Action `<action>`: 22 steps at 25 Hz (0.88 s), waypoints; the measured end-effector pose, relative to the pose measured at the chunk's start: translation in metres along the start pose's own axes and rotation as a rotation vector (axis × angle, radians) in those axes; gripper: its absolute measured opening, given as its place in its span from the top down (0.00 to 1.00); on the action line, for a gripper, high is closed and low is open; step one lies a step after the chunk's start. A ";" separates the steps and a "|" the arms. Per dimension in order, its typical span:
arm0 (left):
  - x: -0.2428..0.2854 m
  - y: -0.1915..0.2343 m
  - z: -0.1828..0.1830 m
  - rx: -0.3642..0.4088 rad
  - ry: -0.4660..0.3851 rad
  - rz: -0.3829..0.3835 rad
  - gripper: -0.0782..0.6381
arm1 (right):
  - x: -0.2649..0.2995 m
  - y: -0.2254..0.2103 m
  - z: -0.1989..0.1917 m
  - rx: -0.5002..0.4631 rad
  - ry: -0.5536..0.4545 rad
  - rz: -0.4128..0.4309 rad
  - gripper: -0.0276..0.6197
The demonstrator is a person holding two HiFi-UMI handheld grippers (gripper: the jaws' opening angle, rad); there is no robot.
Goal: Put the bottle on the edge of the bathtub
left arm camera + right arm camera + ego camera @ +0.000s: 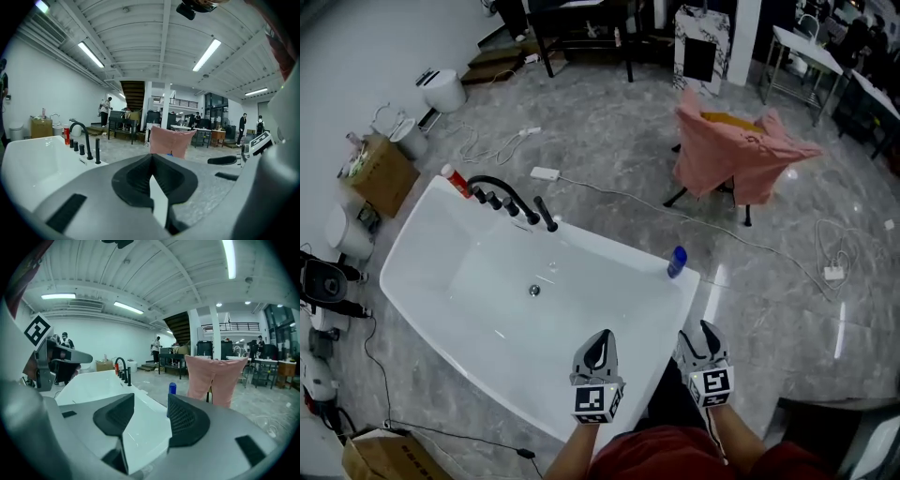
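The hall is lit brightly and evenly from above by ceiling strip lights (91,54), which are seen high over the left tool (151,159) and the right tool (149,406). Pale streaks of glare are thrown on the polished floor (841,330) to the right of the tools, and the white bathtub (431,281) ahead of them is nearly washed out. Shadows are soft and faint. Both gripper views are bent by the wide lens and darkened at the corners, and the tool bodies nearest the lens are rendered soft. The head view is curved at its edges.
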State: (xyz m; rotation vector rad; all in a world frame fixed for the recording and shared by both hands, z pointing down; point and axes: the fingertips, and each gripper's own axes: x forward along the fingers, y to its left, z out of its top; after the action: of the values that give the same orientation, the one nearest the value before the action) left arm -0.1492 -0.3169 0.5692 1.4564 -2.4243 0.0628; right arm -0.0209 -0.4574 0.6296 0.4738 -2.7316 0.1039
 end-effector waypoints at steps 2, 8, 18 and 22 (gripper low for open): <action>-0.020 0.000 0.009 0.005 -0.021 -0.003 0.88 | -0.022 0.006 0.013 0.001 -0.027 -0.023 0.62; -0.068 -0.001 0.045 0.044 -0.102 -0.004 0.88 | -0.081 0.016 0.067 -0.018 -0.145 -0.065 0.62; -0.126 -0.008 0.122 0.131 -0.264 -0.005 0.88 | -0.156 0.019 0.179 -0.133 -0.358 -0.142 0.63; -0.135 -0.015 0.133 0.165 -0.274 -0.023 0.88 | -0.176 0.017 0.191 -0.136 -0.392 -0.172 0.63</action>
State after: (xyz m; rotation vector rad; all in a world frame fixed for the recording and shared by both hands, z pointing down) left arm -0.1095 -0.2345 0.4020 1.6601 -2.6742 0.0626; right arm 0.0627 -0.4119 0.3868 0.7558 -3.0310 -0.2435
